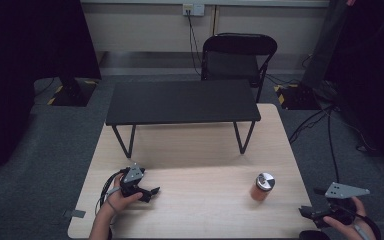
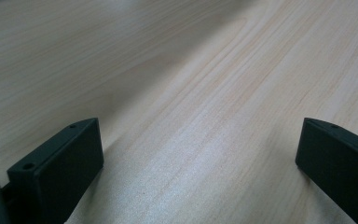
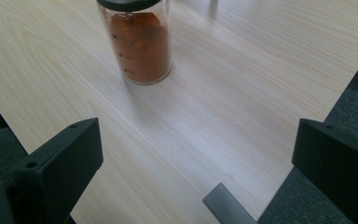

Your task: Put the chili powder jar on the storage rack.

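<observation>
Standing upright on table (image 1: 190,200), lidded jar (image 1: 262,186) w/ orange powder; both grippers' jaws spread, empty.

You have a clear glass jar of orange powder (image 3: 140,44) with a shiny metal lid (image 1: 265,180) standing on the pale, matt wood-grain tabletop (image 1: 200,195). Your matt black plastic right gripper (image 3: 196,163) looks smooth; the floor's grey carpet (image 1: 50,150) looks rough.
</observation>
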